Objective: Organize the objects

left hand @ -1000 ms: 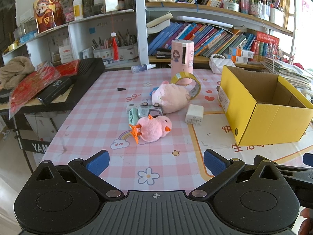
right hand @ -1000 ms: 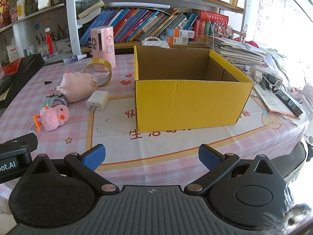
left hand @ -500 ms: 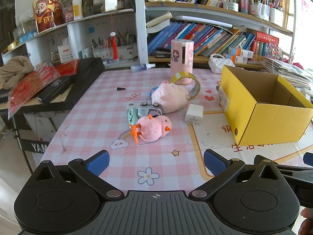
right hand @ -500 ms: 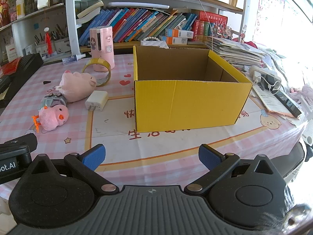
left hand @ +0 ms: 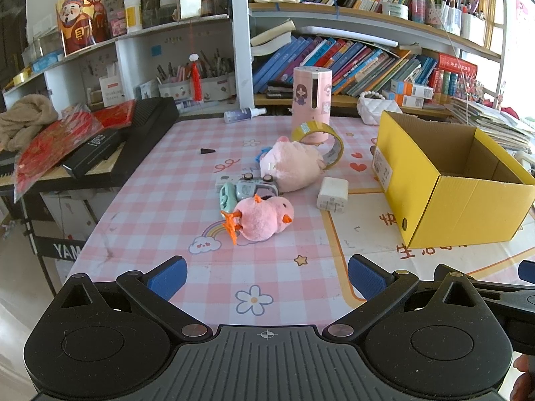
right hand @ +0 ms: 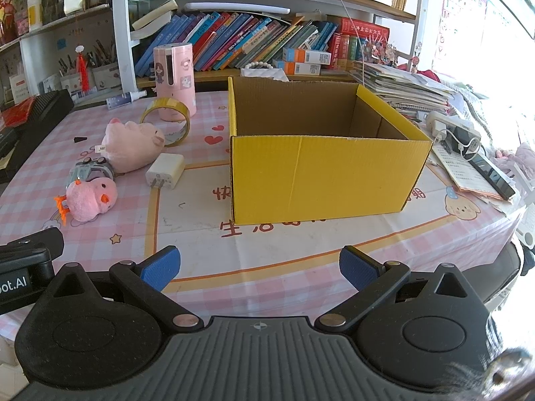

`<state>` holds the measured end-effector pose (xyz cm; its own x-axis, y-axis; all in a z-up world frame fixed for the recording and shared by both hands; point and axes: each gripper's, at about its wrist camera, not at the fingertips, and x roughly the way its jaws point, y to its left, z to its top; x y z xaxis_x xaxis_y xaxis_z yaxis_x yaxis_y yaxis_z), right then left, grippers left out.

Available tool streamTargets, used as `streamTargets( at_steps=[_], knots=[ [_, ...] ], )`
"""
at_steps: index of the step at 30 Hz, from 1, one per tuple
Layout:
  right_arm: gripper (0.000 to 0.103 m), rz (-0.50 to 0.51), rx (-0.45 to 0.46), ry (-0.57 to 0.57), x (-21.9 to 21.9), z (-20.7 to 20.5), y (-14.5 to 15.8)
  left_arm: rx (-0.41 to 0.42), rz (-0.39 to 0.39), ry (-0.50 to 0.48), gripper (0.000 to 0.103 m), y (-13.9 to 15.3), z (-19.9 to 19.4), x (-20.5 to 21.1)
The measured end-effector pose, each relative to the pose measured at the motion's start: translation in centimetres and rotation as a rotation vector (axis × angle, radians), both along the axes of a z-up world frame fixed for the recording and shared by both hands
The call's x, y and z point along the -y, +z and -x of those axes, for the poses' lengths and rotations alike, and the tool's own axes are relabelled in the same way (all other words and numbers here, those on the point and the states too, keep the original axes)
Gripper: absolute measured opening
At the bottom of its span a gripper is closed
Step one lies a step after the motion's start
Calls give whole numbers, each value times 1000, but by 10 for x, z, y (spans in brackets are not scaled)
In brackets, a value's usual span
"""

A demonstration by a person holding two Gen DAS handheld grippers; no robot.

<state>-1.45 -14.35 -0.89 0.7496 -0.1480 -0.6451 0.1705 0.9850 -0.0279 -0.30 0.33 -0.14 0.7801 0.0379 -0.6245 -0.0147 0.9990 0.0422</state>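
Observation:
A pink chick plush point(left hand: 264, 217) point(right hand: 90, 198) lies on the checked tablecloth, with a small toy car point(left hand: 255, 187) point(right hand: 90, 170), a pink pig plush point(left hand: 292, 167) point(right hand: 130, 143), a white charger point(left hand: 332, 194) point(right hand: 166, 170) and a yellow tape roll point(left hand: 321, 140) point(right hand: 166, 121) behind it. An open, empty yellow box point(left hand: 451, 183) point(right hand: 321, 153) stands to their right. My left gripper point(left hand: 265, 275) is open and empty, short of the chick. My right gripper point(right hand: 257, 267) is open and empty in front of the box.
A pink cylinder point(left hand: 311, 100) point(right hand: 174, 82) stands behind the tape. A black keyboard point(left hand: 110, 157) borders the table's left side. Bookshelves point(right hand: 267, 43) run along the back. Papers, a power strip and a phone point(right hand: 468, 153) lie right of the box.

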Motion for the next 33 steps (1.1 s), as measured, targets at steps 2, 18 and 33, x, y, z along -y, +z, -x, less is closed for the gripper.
streamTargets(
  at_steps=[2,18,33],
  knots=[
    [102,0,0,0,0,0,0,-1,3,0,103,-1,1,0],
    [102,5,-4,5,-6,0,2,-2,12,-1,103,2,1,-6],
    [102,17,18,43,-20,-10,10,1,29,5,103,5,-7,-28]
  ],
)
